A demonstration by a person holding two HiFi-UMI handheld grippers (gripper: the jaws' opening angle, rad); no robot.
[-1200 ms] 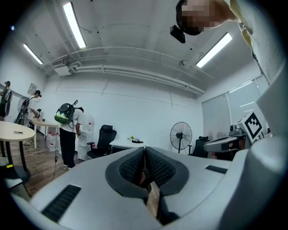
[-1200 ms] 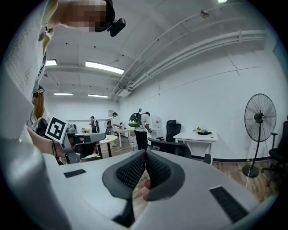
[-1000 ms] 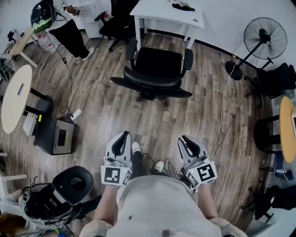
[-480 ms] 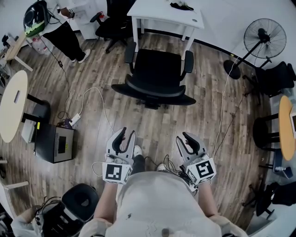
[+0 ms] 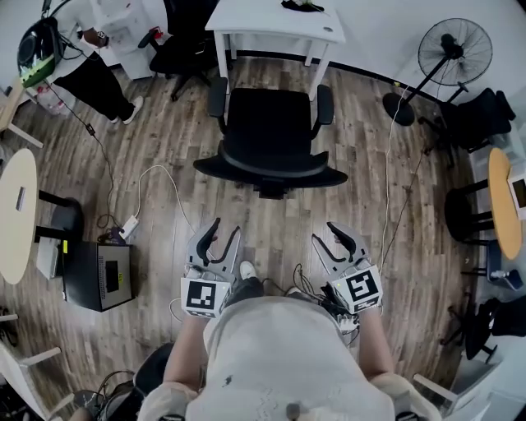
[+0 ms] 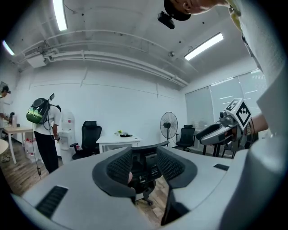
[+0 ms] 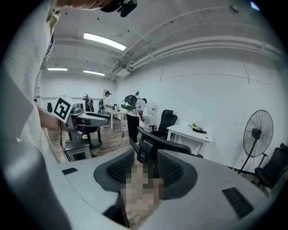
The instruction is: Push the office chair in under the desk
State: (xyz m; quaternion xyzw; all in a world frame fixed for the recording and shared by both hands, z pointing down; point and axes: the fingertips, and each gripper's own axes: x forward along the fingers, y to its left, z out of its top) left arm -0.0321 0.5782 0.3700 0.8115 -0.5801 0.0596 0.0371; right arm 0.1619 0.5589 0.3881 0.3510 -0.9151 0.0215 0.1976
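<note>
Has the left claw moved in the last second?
Yes. The left claw has come forward toward the office chair, from behind the white power strip to level with it. Its jaws are opening, with nothing between them.

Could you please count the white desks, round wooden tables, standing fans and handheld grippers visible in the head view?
White desk: 1
Round wooden tables: 2, one at the left edge, one at the right edge
Standing fan: 1
Grippers: 2, the left gripper and the right gripper, jaws opening, nothing between them
Total: 6
</note>
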